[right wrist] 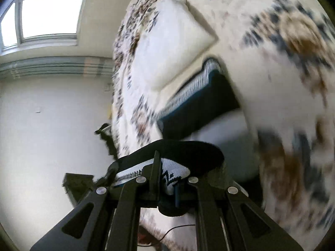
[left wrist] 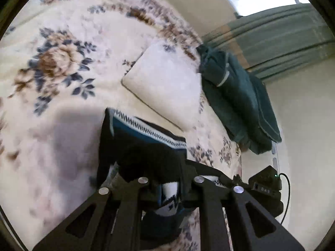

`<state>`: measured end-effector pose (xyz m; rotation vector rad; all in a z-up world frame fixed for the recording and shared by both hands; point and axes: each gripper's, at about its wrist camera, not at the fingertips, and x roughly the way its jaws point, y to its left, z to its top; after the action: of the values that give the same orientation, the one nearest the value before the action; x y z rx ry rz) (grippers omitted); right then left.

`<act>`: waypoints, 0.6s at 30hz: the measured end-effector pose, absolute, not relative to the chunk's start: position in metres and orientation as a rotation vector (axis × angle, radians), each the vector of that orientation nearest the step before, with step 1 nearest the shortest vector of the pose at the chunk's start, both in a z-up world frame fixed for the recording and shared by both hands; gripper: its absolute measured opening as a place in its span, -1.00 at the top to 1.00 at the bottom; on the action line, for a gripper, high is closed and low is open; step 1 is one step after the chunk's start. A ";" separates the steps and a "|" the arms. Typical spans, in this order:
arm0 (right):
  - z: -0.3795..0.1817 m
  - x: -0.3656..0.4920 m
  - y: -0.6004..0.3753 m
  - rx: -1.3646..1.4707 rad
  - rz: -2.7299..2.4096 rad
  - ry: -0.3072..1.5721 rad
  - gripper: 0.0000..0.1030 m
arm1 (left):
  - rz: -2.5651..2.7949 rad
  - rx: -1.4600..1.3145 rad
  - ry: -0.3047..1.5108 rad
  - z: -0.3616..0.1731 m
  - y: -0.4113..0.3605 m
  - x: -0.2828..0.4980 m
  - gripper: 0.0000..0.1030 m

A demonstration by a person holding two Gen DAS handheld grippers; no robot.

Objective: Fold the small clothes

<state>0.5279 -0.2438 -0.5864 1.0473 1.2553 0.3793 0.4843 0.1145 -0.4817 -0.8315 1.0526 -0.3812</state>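
A small dark garment [left wrist: 144, 146] in black and teal with a white zigzag band hangs in the air above the floral bed cover [left wrist: 62, 67]. My left gripper [left wrist: 169, 190] is shut on one edge of it. My right gripper [right wrist: 167, 185] is shut on another edge, where the white patterned band [right wrist: 173, 173] folds between the jaws. In the right wrist view the rest of the garment [right wrist: 201, 102] stretches away over the bed. The right gripper's body [left wrist: 266, 186] shows at the right of the left wrist view.
A cream pillow [left wrist: 165, 87] lies on the bed cover beyond the garment; it also shows in the right wrist view [right wrist: 167, 41]. A pile of dark green cloth [left wrist: 236, 100] lies at the bed's edge. A window [right wrist: 48, 10], a curtain [left wrist: 282, 35] and white walls lie beyond.
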 end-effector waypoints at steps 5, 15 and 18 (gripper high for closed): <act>-0.619 0.596 -0.260 1.161 0.330 1.290 0.63 | -0.361 -0.966 1.096 -0.523 0.128 0.529 -0.10; -0.619 0.587 -0.298 0.957 0.322 1.347 -0.34 | -0.200 -0.978 1.038 -0.527 0.172 0.442 -0.25; -0.647 0.575 -0.306 0.901 0.356 1.452 -0.63 | -0.136 -0.988 1.071 -0.535 0.165 0.384 -0.25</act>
<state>0.5746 -0.3057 -0.6465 0.9008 1.4516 0.3564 0.3837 0.1650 -0.5354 -0.9876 1.0705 -0.1365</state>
